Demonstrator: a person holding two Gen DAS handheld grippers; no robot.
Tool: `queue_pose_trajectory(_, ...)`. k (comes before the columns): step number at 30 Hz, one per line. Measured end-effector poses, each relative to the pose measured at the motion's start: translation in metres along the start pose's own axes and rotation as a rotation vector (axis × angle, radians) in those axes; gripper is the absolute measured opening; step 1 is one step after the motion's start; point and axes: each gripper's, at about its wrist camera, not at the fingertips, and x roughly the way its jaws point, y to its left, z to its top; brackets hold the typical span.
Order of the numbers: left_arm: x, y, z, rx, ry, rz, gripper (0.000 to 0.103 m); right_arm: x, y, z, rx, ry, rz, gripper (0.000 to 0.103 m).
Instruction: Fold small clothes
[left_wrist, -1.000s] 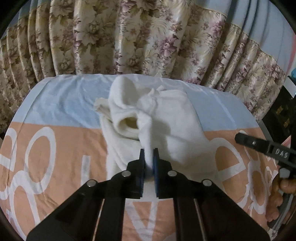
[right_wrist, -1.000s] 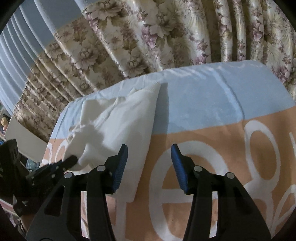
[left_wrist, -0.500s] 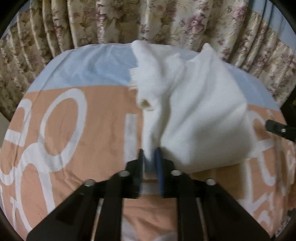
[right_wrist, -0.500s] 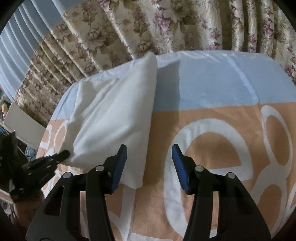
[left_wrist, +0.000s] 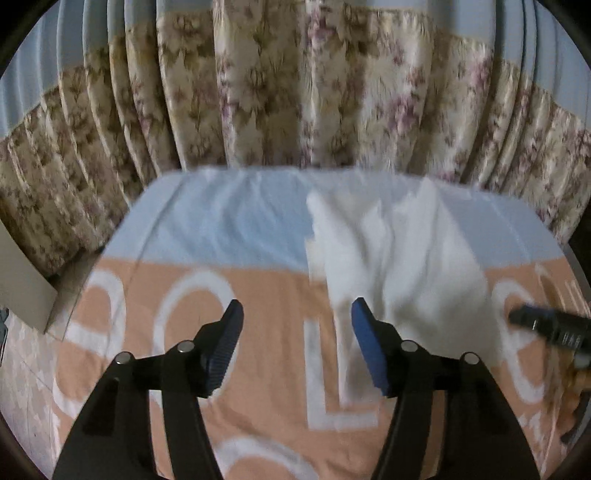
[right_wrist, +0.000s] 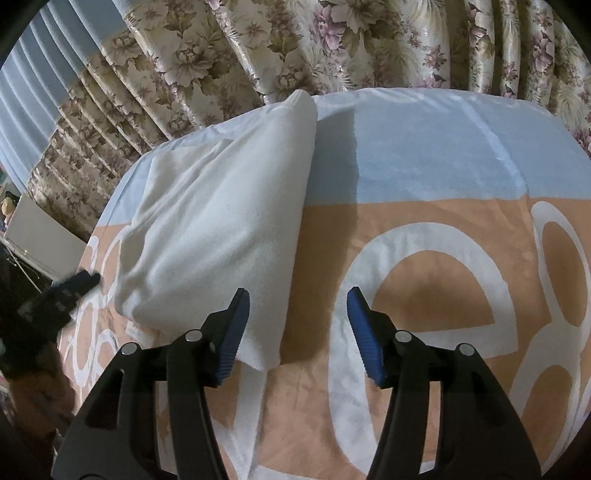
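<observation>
- The left gripper (left_wrist: 295, 325) stood wide open, holding nothing; the cloth (left_wrist: 399, 258) lay ahead, right of its jaws.
- The right gripper (right_wrist: 297, 319) gaped empty, the cloth (right_wrist: 221, 229) ahead-left, its corner behind the left jaw, on the sheet (right_wrist: 424, 177).

The left wrist view looks forward and slightly down from low over the peach and pale-blue printed cloth on the table (left_wrist: 236, 236), its blurred frame placing the folded white fabric garment (left_wrist: 399, 258) ahead and to its right. The right wrist view sits close over the same cloth and places the garment (right_wrist: 221, 229) ahead and to its left. Both face the pleated floral curtain (left_wrist: 295, 92) behind the garment, sharing the garment, cloth and curtain (right_wrist: 332, 40), and each catches the other tool beyond the garment.
</observation>
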Motion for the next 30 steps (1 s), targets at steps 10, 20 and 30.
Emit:
queue_pose_trajectory(10,0.084,-0.029,0.064,0.053,0.015,-0.057,0.063,0.009,-0.013,0.014,0.021,-0.002,0.002,0.058)
queue_pose_trajectory(20,0.135,-0.036,0.063,0.050,0.093,-0.104,0.026,0.023,-0.023,0.032,0.029,0.006,-0.017,0.058)
queue_pose_trajectory(30,0.131,-0.009,0.063,-0.049,0.049,-0.128,0.007,0.039,-0.012,0.039,0.012,0.016,-0.017,0.058)
